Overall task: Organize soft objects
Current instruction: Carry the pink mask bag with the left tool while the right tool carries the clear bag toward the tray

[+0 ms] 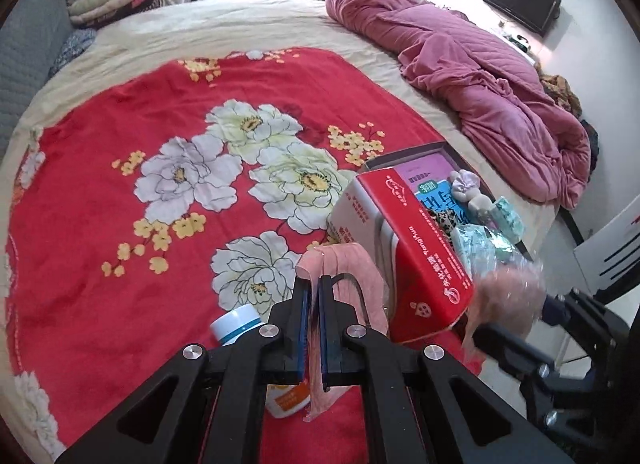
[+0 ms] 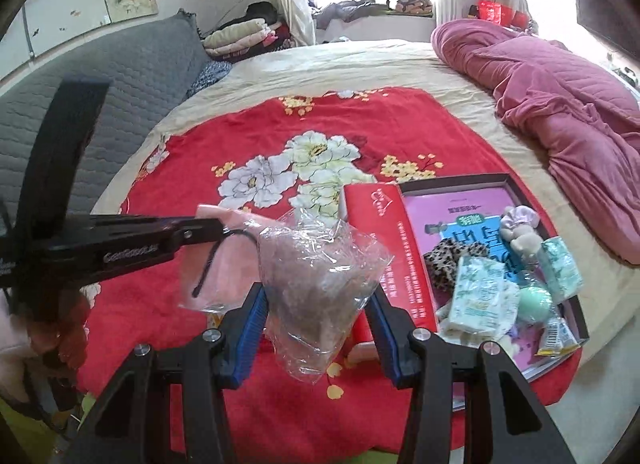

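Jaws of the left gripper (image 1: 314,296) are pinched tight on a thin pink cloth (image 1: 352,276), which droops limp either side of the pads. Those of the right gripper (image 2: 318,304) stand partly apart, pressed on a crinkly clear bag (image 2: 320,260) with something brownish and soft inside. Both bundles hang above the red floral blanket (image 2: 280,136), near its front edge, just beside the open red box (image 2: 384,224) of small soft items. Each looks feather-light and floppy; the plastic seems slippery, so I'd grip it by the bulk, not the loose film.
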Motion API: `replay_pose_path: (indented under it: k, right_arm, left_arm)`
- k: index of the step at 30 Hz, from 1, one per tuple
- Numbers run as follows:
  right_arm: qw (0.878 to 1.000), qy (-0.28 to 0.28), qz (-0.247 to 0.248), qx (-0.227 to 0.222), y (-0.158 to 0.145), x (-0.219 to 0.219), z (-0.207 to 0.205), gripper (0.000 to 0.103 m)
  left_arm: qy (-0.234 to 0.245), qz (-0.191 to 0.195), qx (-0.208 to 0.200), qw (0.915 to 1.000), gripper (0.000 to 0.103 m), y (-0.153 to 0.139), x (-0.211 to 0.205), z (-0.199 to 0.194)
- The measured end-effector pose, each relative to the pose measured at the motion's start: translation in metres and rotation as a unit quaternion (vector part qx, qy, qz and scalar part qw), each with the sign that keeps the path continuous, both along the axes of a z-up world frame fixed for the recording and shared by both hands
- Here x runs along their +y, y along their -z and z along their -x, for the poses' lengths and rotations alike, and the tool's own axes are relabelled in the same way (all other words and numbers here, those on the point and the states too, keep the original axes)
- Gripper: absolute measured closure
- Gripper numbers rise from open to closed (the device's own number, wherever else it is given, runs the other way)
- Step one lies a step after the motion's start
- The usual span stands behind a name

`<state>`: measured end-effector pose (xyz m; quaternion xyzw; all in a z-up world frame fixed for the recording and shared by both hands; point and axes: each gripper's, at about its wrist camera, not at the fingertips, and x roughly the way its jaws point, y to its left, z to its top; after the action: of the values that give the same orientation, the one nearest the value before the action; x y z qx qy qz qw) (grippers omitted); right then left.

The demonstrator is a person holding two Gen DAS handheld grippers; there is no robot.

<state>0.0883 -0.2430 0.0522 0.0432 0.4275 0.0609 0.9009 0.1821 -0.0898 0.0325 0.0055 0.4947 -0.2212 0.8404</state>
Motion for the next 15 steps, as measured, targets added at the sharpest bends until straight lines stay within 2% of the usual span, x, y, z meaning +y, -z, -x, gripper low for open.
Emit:
replay_pose_path:
  k: [15]
  right_arm:
    - [1.000, 0.000, 0.007, -0.024, -0.038, -0.026, 0.007, 0.053]
  left_arm:
    - [0.003, -0.012, -0.042, 0.9990, 0.099, -0.049, -0.026, 0.029]
